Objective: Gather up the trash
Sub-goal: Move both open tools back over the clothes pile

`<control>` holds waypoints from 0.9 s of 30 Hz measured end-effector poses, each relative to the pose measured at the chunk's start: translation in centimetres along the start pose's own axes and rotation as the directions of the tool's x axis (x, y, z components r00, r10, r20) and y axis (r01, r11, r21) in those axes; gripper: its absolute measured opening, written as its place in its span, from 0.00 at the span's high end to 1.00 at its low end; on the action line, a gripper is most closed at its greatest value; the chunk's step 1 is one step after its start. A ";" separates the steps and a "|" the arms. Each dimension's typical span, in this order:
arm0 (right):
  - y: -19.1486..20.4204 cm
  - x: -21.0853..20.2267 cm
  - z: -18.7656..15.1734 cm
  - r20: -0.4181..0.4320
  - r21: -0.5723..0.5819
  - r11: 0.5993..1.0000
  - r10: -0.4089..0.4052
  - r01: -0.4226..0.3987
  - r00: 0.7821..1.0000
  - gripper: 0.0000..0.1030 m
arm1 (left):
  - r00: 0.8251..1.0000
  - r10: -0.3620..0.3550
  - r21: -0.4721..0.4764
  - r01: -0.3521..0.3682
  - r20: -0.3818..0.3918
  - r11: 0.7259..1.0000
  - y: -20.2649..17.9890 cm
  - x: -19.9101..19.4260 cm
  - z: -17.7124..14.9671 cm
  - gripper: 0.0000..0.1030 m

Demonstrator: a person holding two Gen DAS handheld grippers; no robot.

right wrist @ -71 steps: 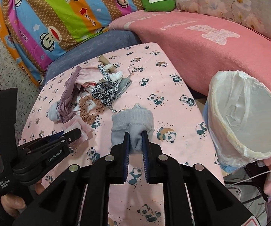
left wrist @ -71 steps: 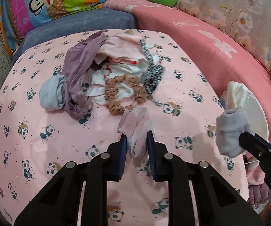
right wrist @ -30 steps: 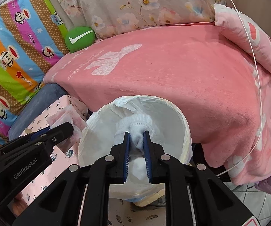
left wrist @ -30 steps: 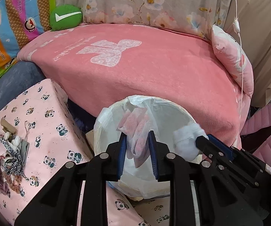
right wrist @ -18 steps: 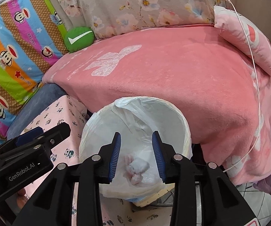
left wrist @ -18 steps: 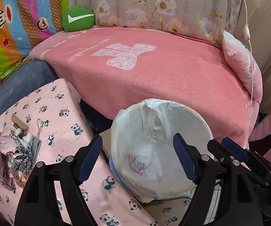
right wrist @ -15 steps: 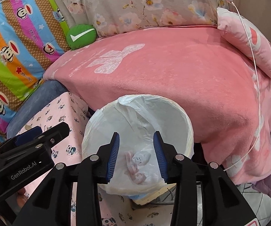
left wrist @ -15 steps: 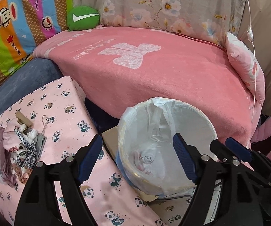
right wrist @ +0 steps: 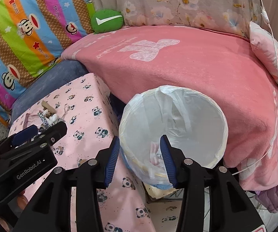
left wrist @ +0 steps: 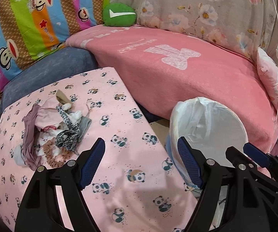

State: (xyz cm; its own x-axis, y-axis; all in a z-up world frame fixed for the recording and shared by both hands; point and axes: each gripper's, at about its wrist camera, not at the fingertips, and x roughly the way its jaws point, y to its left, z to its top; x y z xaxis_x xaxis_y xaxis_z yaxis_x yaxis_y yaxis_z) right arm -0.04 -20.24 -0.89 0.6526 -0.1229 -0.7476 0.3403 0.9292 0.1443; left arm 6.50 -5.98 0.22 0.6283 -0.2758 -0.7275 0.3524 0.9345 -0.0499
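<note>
A white bin with a plastic liner (left wrist: pixel 206 127) stands on the floor right of the panda-print table (left wrist: pixel 119 174); it also shows in the right wrist view (right wrist: pixel 177 119). Dropped pink and white scraps (right wrist: pixel 155 151) lie in its bottom. A pile of cloth scraps and trash (left wrist: pixel 55 133) lies on the table's far left. My left gripper (left wrist: pixel 141 162) is open and empty above the table's right edge. My right gripper (right wrist: pixel 139 154) is open and empty above the bin's near rim; it shows in the left wrist view (left wrist: pixel 255 156).
A pink blanket (left wrist: pixel 187 73) covers the sofa behind the bin. A green cushion (left wrist: pixel 119 17), striped monkey pillows (left wrist: pixel 32 25) and a floral cloth (left wrist: pixel 197 13) are at the back. A white cable (right wrist: pixel 276 73) hangs at the right. A blue cushion (left wrist: pixel 48 71) borders the table.
Both grippers opened over the bin and dropped the pink scrap and the grey sock into it. Since then the left gripper has swung left, back over the table.
</note>
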 end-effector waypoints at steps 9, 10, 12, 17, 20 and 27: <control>5.2 -0.2 -1.3 -0.024 -0.086 0.996 0.037 -0.039 0.999 0.51 | 0.998 0.063 -0.088 -0.063 -0.007 0.994 5.6 -1.3 -1.8 0.29; 5.7 -0.2 -1.4 -0.028 -0.093 0.995 0.041 -0.044 0.999 0.50 | 0.998 0.070 -0.104 -0.071 -0.011 0.992 6.4 -1.4 -2.1 0.29; 7.0 -0.2 -1.9 -0.037 -0.113 0.992 0.053 -0.056 0.998 0.50 | 0.997 0.081 -0.132 -0.082 -0.017 0.988 7.9 -1.4 -2.4 0.28; 10.1 0.0 -2.8 -0.056 -0.155 0.984 0.085 -0.093 0.995 0.47 | 0.993 0.116 -0.195 -0.116 -0.012 0.974 11.7 -2.2 -3.5 0.19; 11.6 0.2 -3.3 -0.068 -0.172 0.978 0.105 -0.115 0.992 0.46 | 0.989 0.147 -0.223 -0.147 -0.014 0.964 13.8 -2.5 -4.2 0.17; 15.9 1.2 -4.4 -0.107 -0.221 0.959 0.156 -0.176 0.982 0.46 | 0.979 0.197 -0.315 -0.203 -0.052 0.927 19.4 -2.7 -6.0 0.17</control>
State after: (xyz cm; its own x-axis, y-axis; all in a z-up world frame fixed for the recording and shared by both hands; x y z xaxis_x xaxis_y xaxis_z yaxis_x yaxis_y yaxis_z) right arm 3.15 -4.06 -2.32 0.6215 0.0610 -0.7810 0.0617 0.9900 0.1265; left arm 7.46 14.23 -2.91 0.6487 -0.0740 -0.7574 -0.0199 0.9933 -0.1141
